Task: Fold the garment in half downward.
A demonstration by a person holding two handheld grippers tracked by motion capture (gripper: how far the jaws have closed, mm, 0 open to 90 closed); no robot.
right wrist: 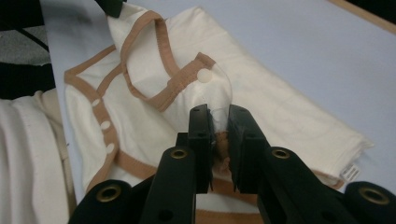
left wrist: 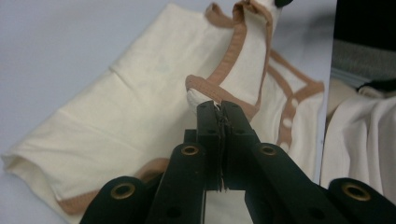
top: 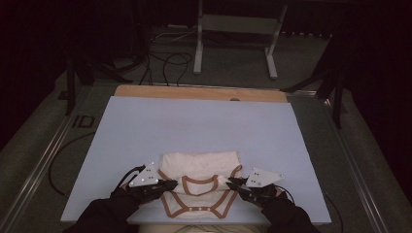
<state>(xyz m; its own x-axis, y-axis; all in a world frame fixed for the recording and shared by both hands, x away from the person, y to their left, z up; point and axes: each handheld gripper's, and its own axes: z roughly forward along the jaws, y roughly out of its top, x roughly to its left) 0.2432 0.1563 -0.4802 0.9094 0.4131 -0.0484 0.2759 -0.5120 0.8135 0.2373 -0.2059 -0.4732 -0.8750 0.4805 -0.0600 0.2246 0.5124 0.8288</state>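
Both grippers pinch the cream bodysuit point(top: 200, 182) at its brown-trimmed edge: your left gripper point(left wrist: 219, 108) has its jaws clamped tight on the trim, your right gripper point(right wrist: 219, 122) on bunched cloth. With fabric stretched between the jaws, lower both together, keep even tension, and lay the fold flat on the table point(top: 194, 126).

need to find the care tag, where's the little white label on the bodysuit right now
In the right gripper view, the white label sticks out of the cream bodysuit's folded corner at lower right, lying on the blue table, right of the right claw.
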